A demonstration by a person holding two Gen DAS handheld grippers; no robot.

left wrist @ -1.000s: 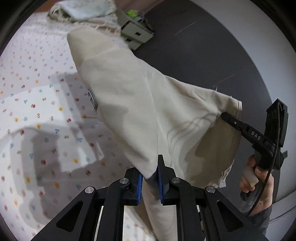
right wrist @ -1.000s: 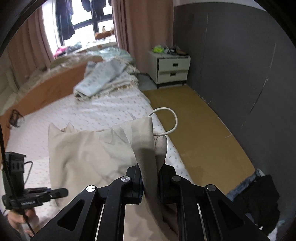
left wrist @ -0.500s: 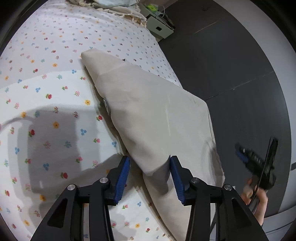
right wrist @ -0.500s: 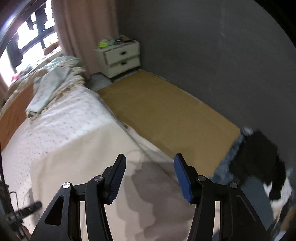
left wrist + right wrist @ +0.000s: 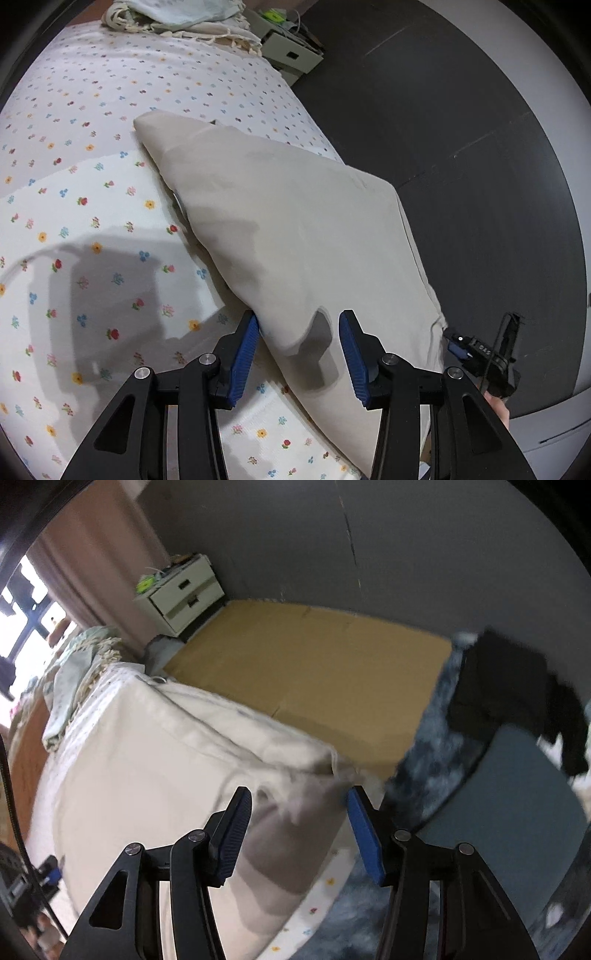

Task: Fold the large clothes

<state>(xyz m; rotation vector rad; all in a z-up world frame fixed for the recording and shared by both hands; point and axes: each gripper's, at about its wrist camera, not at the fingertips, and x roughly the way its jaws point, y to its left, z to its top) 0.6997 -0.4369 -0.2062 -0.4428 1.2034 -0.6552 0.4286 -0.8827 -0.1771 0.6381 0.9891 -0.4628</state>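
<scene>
Both grippers let go, beige garment (image 5: pixel 295 221) dropped folded onto floral bedsheet (image 5: pixel 92 258). Left gripper (image 5: pixel 299 354) and right gripper (image 5: pixel 295 827) gaped empty. Soft, floppy stuff; grab hem corners next.

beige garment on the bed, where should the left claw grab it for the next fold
Probably the near corner of the beige garment, which lies loose between the open left claw. Come from above and slightly left: that corner lifts off the flowered sheet, so a pad could slip under it.
</scene>
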